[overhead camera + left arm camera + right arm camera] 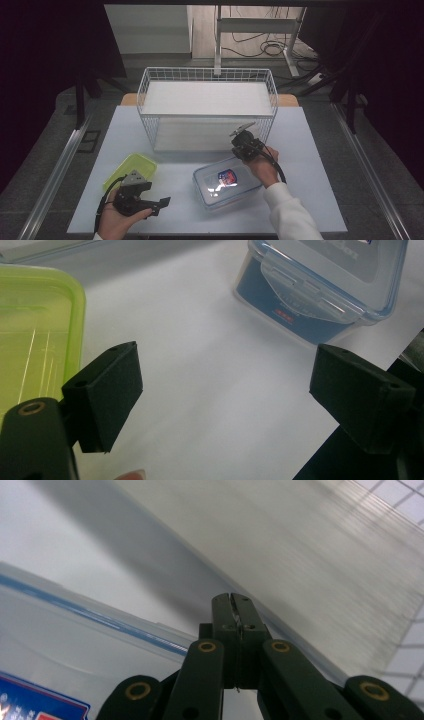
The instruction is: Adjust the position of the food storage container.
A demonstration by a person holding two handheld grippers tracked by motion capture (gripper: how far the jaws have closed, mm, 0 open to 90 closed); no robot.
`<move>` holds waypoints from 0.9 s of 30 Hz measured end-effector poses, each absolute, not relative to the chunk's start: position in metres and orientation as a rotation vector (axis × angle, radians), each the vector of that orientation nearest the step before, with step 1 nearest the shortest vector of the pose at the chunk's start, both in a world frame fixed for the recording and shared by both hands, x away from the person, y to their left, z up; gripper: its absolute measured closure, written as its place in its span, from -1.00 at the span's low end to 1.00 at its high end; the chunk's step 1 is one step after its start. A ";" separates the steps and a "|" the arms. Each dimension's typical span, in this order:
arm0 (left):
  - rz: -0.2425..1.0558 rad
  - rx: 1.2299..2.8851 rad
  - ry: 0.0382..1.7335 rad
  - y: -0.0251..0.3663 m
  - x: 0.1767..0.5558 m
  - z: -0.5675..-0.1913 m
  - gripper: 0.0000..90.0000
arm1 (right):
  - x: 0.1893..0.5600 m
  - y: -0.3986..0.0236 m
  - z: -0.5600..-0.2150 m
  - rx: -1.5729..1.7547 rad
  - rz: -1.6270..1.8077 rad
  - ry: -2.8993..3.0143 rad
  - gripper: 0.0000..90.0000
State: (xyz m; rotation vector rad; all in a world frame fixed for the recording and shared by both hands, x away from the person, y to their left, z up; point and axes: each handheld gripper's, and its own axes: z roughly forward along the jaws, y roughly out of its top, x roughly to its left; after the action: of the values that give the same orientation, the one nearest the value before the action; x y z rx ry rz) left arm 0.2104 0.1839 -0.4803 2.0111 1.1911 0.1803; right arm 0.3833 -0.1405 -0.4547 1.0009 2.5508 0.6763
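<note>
Clear shiny plastic box [227, 182], see-through green plastic lid [131, 168], white metal wire basket [150, 82], smooth matt tabletop [310, 165].

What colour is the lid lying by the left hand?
Translucent yellow-green; the lid shows best in the left gripper view.

A clear lidded container [226, 182] with blue clips lies flat on the table, latched shut.

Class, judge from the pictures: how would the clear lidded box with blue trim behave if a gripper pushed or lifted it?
The clear box looks like rigid plastic, so probably stiff. Its flat base on the table suggests sliding, not rolling. Its glossy lid may be slippery.
</note>
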 end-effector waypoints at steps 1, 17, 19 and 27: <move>0.180 2.011 1.191 0.184 0.210 -0.480 -0.71 | 0.383 -0.141 -0.455 1.001 0.676 2.551 0.99; 0.176 2.022 1.183 0.177 0.210 -0.481 -0.71 | 0.357 -0.182 -0.454 1.047 0.724 2.534 0.99; 0.173 2.021 1.183 0.176 0.210 -0.481 -0.71 | 0.356 -0.185 -0.454 1.048 0.731 2.533 0.99; 0.165 2.012 1.183 0.174 0.210 -0.481 -0.71 | 0.334 -0.211 -0.440 1.091 0.896 2.447 0.99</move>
State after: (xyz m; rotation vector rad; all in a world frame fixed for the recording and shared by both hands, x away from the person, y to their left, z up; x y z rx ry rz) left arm 0.2099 0.1739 -0.4810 2.0118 1.1827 0.1654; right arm 0.3342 -0.2109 -0.4397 1.0908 2.4471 0.8957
